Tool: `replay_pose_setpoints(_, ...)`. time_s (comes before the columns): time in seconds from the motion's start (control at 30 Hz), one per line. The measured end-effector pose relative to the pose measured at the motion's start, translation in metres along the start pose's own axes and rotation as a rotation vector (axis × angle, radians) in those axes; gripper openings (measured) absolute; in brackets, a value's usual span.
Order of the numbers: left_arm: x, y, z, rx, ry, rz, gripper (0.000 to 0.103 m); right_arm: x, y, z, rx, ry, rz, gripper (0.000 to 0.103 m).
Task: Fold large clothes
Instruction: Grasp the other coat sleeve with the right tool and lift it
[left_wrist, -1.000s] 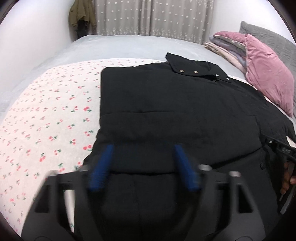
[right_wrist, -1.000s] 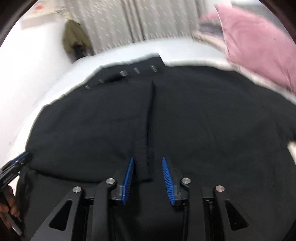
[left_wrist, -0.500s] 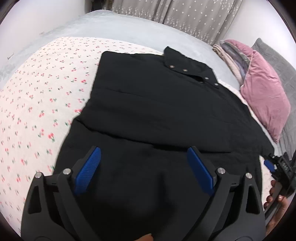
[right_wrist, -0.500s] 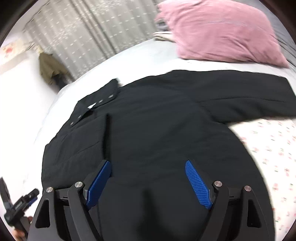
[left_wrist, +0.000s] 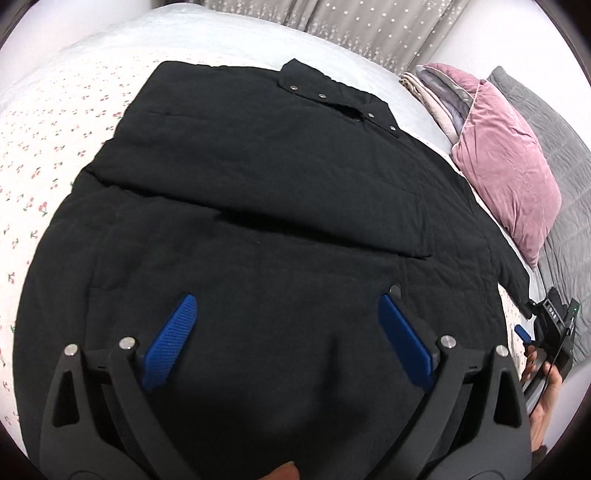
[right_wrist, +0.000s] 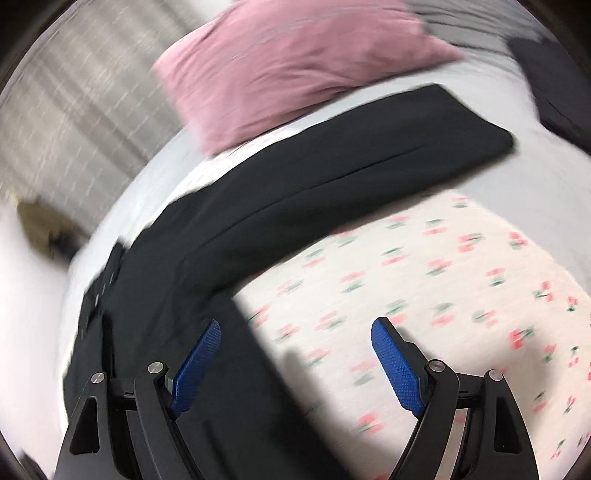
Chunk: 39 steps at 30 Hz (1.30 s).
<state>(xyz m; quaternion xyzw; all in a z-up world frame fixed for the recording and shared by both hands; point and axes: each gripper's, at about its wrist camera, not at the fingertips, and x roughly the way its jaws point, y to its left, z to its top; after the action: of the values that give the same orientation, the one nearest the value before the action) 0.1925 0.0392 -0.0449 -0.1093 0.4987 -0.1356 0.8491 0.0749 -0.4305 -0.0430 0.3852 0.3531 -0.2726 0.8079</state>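
A large black padded jacket (left_wrist: 277, 166) lies flat on the bed, collar with snap buttons at the far end. One sleeve is folded across its front. My left gripper (left_wrist: 287, 299) hovers over the jacket's lower part; its jaws are opening and the blue pads press on nothing. In the blurred right wrist view, my right gripper (right_wrist: 297, 325) stands open over the jacket's side edge (right_wrist: 166, 295) and the sheet, gripping nothing. The other sleeve (right_wrist: 369, 147) lies stretched out toward the pillow. A hand (left_wrist: 541, 398) holding the right gripper shows at the left wrist view's right edge.
The bed carries a white sheet with cherry print (right_wrist: 443, 295) (left_wrist: 48, 147). A pink velvet pillow (left_wrist: 509, 166) (right_wrist: 295, 62), a grey pillow (left_wrist: 554, 129) and a stack of folded bedding (left_wrist: 436, 92) lie beside the jacket. Curtains (left_wrist: 351, 26) hang behind the bed.
My right gripper opened wide and swung from the jacket's middle to its side edge, over the cherry sheet. My left gripper opened wider and shifted over the lower jacket.
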Motion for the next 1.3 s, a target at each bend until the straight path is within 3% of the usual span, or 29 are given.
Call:
replay_pose_setpoints(0.17,-0.005,-0.005,-0.003,0.036,-0.110,0.044,0.098,0.007,-0.056,0.028,0.161,-0.048,0.006,0.085)
replay_pose_setpoints(0.33,-0.008,0.003,0.000,0.019,-0.175,0.057,0.098,0.014,-0.090,0.047,0.302,-0.110,0.132,0.085)
replay_pose_setpoints(0.67,0.002,0.018,0.005,-0.043,-0.150,0.051,0.098,0.035,-0.080,0.076,0.250,-0.183,0.114,0.084)
replay_pose_setpoints(0.73,0.001,0.019,0.005,-0.046,-0.153,0.045,0.098,0.041,-0.081,0.084,0.253,-0.185,0.117,0.078)
replay_pose_setpoints(0.83,-0.001,0.021,0.005,-0.047,-0.162,0.044,0.098,0.049,-0.082,0.092,0.258,-0.162,0.110,0.050)
replay_pose_setpoints(0.9,-0.002,0.022,0.006,-0.048,-0.167,0.043,0.098,0.051,-0.081,0.095,0.256,-0.138,0.099,0.022)
replay_pose_setpoints(0.93,-0.003,0.023,0.007,-0.051,-0.169,0.040,0.098,0.050,-0.080,0.095,0.251,-0.138,0.092,0.018)
replay_pose_setpoints(1.07,-0.007,0.025,0.008,-0.057,-0.175,0.031,0.098,0.030,-0.067,0.096,0.210,-0.183,0.092,0.010)
replay_pose_setpoints(1.3,-0.016,0.020,0.009,-0.016,-0.189,0.041,0.098,-0.017,-0.012,0.095,0.073,-0.264,0.094,0.008)
